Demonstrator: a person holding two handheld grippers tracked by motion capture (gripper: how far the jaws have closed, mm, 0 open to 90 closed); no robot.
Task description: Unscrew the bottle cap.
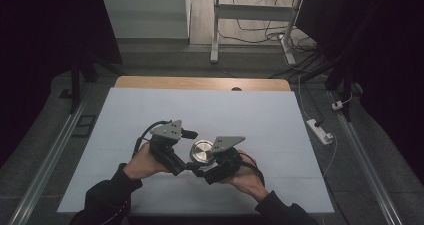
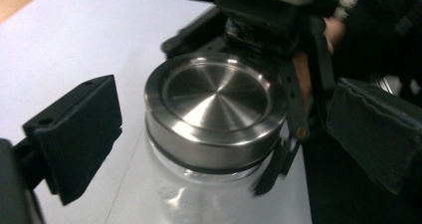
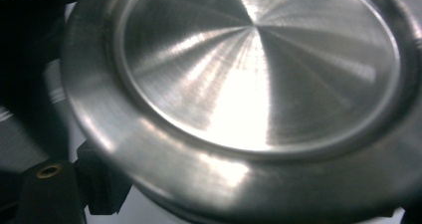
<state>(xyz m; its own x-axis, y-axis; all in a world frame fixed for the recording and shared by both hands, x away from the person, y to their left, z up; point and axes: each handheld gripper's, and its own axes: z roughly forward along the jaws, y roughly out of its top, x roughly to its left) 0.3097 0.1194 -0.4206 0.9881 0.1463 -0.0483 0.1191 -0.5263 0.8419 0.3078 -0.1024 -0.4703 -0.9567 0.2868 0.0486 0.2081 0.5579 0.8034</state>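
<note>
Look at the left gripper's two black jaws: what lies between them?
In the left gripper view, the jar's steel lid sits between the left gripper jaws, with a gap on each side; they stand open.

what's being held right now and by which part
The right tool grips the glass jar on its body, below the steel lid. The left tool stands open around it, holding nothing.
</note>
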